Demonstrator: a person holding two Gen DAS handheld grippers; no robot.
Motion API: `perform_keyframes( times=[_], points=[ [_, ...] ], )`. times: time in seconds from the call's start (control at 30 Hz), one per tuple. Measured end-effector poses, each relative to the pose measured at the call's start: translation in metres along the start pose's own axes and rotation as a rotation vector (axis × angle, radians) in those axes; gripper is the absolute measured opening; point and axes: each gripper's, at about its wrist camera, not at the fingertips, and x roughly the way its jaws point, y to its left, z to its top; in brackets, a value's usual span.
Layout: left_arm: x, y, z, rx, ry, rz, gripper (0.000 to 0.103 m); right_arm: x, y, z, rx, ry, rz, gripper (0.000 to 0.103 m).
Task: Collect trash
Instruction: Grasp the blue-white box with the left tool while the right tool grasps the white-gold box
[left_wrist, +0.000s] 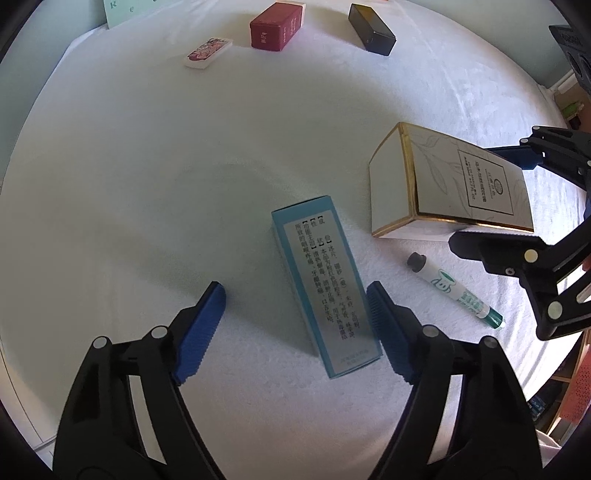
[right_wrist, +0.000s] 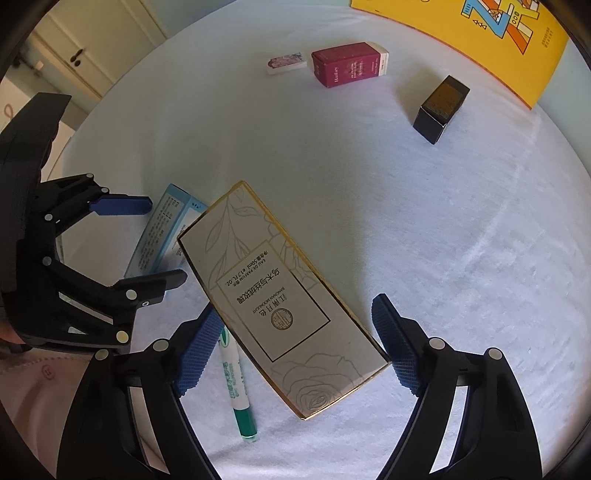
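Straddling the blue box (left_wrist: 320, 284), left gripper (left_wrist: 295, 325) has jaws spread, box flat on counter (left_wrist: 147, 184) btwn them, ready to pinch. Right gripper (right_wrist: 299, 343), jaws also spread, straddles white box (right_wrist: 280, 299), likewise lined up for pickup. Pen (right_wrist: 236, 384) lies beside it.

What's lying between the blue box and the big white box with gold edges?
Only bare white cloth separates the blue box from the white box, seen in the left wrist view.
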Motion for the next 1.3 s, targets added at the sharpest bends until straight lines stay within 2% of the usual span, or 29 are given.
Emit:
perform_keyframes(
  times=[0.07,0.13,0.2,0.3,0.43,0.53,0.77,0.8,1.07,1.3],
  points=[
    [0.0,0.001,0.001,-0.004,-0.003,0.003,0.073,0.001,-0.002,0.001,0.016,-0.004,0.009,0.073],
    [0.0,0.002,0.003,-0.012,-0.006,0.008,0.07,0.001,-0.005,0.0,0.029,-0.008,0.022,0.061],
    [0.0,0.003,0.006,-0.013,-0.009,0.014,0.06,0.001,-0.008,0.001,0.041,-0.013,0.023,0.056],
    [-0.002,0.003,0.008,-0.007,-0.013,0.006,0.047,0.001,-0.012,0.002,0.058,-0.018,0.03,0.056],
    [-0.002,-0.001,0.009,-0.009,-0.01,0.013,0.04,-0.001,-0.016,-0.001,0.063,-0.03,0.032,0.054],
    [-0.003,-0.004,0.002,-0.014,-0.012,0.003,0.028,-0.004,-0.021,-0.002,0.068,-0.038,0.034,0.053],
    [-0.009,-0.007,-0.013,-0.019,-0.03,-0.005,0.027,-0.016,-0.024,-0.001,0.066,-0.056,0.034,0.05],
    [-0.019,-0.003,-0.024,-0.02,-0.033,-0.006,0.027,-0.017,-0.025,-0.002,0.067,-0.059,0.035,0.05],
    [-0.045,0.018,-0.04,-0.034,-0.057,-0.017,0.027,-0.026,-0.019,-0.006,0.065,-0.077,0.028,0.049],
    [-0.048,0.019,-0.039,-0.056,-0.077,-0.017,0.027,-0.036,-0.005,-0.004,0.055,-0.097,0.034,0.049]
  ],
)
